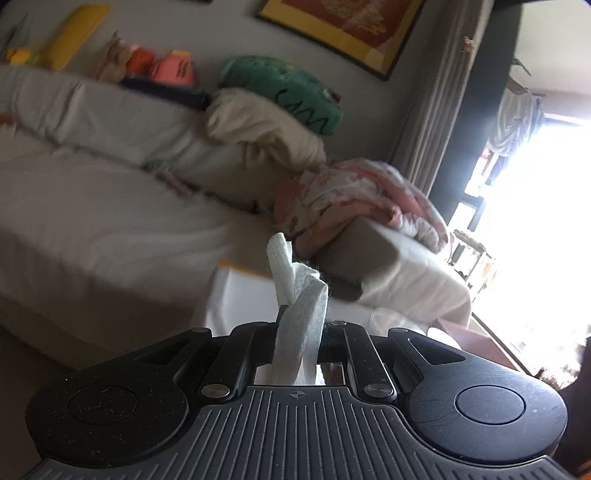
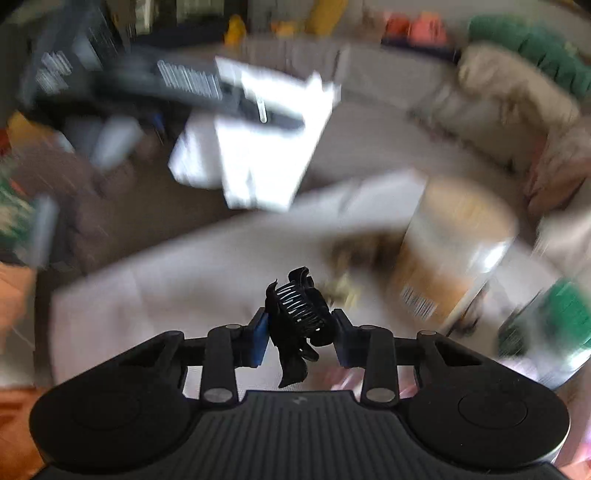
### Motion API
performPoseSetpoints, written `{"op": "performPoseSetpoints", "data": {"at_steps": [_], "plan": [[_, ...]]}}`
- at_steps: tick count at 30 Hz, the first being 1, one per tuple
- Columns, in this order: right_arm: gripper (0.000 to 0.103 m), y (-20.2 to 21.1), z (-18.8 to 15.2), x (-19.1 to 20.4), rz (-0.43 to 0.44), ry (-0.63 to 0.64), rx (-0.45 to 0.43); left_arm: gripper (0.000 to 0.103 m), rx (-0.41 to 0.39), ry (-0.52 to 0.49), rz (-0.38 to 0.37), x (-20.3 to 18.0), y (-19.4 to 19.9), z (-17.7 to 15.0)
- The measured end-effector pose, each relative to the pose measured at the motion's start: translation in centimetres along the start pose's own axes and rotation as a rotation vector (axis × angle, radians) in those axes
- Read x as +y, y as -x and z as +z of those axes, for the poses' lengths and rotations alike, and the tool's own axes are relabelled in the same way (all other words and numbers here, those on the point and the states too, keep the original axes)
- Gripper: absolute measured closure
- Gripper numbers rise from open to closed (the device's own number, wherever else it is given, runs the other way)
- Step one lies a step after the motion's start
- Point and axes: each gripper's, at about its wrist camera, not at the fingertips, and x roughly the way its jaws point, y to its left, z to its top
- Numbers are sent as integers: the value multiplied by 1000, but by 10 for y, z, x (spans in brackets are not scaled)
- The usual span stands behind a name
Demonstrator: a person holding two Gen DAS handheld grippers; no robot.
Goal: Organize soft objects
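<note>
Grey sofa (image 1: 92, 206) beyond; left gripper (image 1: 301, 325) clamps white waffle-weave cloth (image 1: 295, 295), right gripper (image 2: 300, 328), jaws part-open, pinches black plastic claw hair clip (image 2: 297, 314).

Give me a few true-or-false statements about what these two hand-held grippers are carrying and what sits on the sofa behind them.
1. The left gripper is shut on a white cloth. True.
2. The right gripper carries a yellow sponge. False: a black hair claw clip sits between its fingers.
3. A green plush toy sits on top of the sofa back. True.
4. The pink patterned blanket lies folded flat on the floor. False: it is bunched up on the sofa's arm.
5. A framed picture hangs on the wall above the sofa. True.
</note>
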Motion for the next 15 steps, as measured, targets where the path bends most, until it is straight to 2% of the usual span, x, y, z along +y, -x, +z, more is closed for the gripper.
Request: {"op": "performPoseSetpoints", "data": {"at_steps": [2, 4, 7, 9, 11, 13, 15], "plan": [[68, 35, 14, -12, -24, -21, -104, 91, -33, -52, -12, -17, -5, 21], [68, 73, 23, -32, -86, -59, -200, 91, -56, -110, -65, -43, -14, 45], [68, 126, 19, -65, -275, -93, -304, 91, -55, -167, -176, -93, -37, 73], [68, 151, 4, -87, -404, -120, -327, 91, -12, -169, -288, -133, -64, 84], [68, 171, -16, -108, -494, -167, -326, 91, 41, -156, -372, -169, -94, 85], [68, 188, -39, -126, -576, -212, -322, 91, 107, -132, -448, -206, -130, 75], [68, 199, -61, -141, -634, -255, -315, 91, 195, -86, -491, -236, -168, 56]]}}
